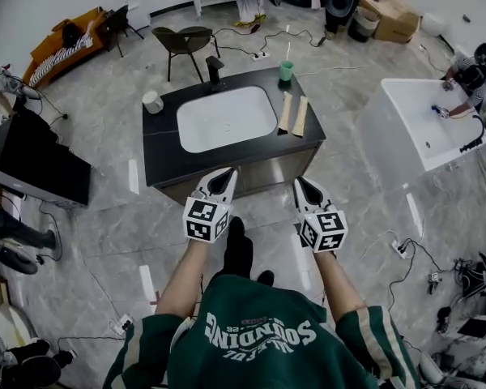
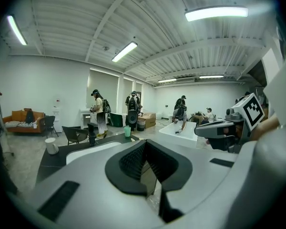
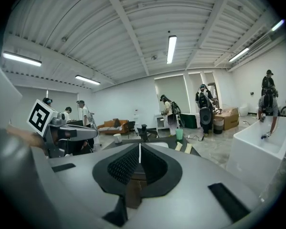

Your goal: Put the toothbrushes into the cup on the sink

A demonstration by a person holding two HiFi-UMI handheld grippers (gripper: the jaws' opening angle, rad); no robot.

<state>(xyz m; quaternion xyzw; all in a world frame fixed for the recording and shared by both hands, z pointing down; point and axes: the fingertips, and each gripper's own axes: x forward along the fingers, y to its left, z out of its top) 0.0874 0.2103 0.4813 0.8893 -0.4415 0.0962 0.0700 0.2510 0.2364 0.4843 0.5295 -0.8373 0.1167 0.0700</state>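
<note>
On the dark counter (image 1: 166, 148) ahead, a white basin (image 1: 227, 118) is set in the middle, with a black tap (image 1: 215, 73) at its far edge. Two toothbrushes (image 1: 285, 112), seen as pale tan strips, are laid side by side on the counter just right of the basin, their ends pointing near and far. The green cup (image 1: 286, 72) is stood upright at the far right corner, just beyond the toothbrushes and apart from them. A thin pale stick is seen rising from it; what it is cannot be told. A white mug (image 1: 152, 102) is placed at the far left of the counter.

The left gripper (image 1: 226, 174) and the right gripper (image 1: 302, 183) are held side by side at the near edge of the counter, well short of the toothbrushes. The right gripper's jaws are pressed together with nothing between them. The left gripper's jaws are likewise met at the tips and empty.
</note>
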